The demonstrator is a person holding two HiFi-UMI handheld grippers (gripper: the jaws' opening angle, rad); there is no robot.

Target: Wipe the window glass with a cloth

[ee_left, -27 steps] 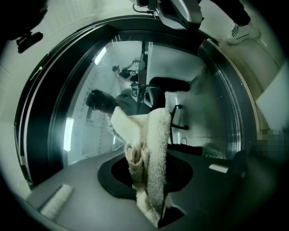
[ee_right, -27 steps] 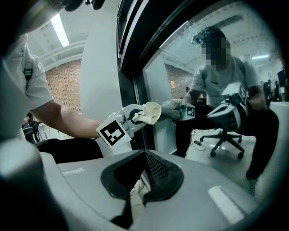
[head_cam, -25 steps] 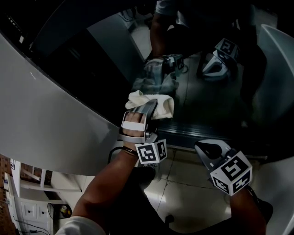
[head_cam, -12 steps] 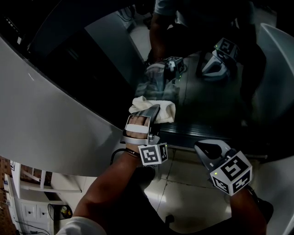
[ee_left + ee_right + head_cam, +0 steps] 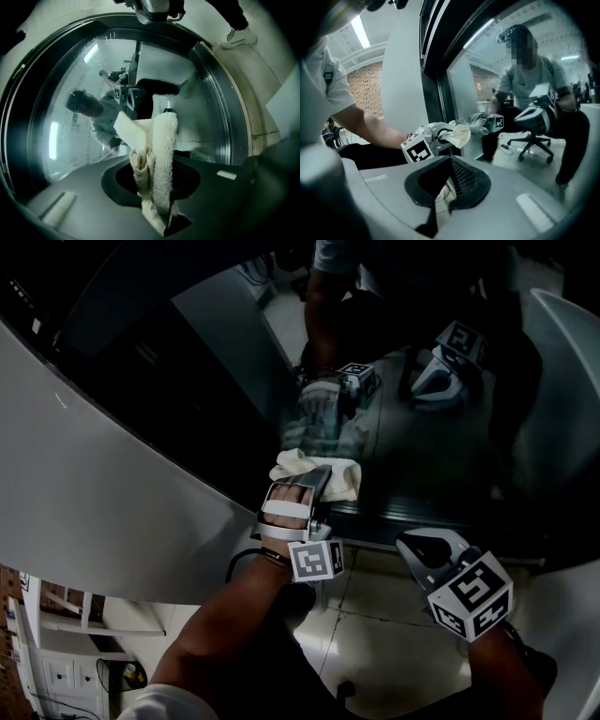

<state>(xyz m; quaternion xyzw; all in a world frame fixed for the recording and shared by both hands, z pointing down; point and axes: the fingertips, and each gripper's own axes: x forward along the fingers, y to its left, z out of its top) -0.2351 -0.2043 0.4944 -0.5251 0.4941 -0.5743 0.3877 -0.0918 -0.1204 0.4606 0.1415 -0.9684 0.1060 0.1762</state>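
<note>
A brick wall (image 5: 365, 86) stood at the back under a lit ceiling tube (image 5: 361, 30). The floor (image 5: 375, 634) was pale tile, with a white cabinet (image 5: 56, 667) at its edge. The glass (image 5: 487, 61), in a dark frame (image 5: 440, 93), mirrored a swivel chair (image 5: 529, 138).

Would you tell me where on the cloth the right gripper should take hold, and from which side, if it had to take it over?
Probably the folded lobe of the cloth bulging out on the right of the left gripper, approached from the right along the glass. That part lies free of the jaws, which are shut on the bunched middle, and faces the right gripper.
</note>
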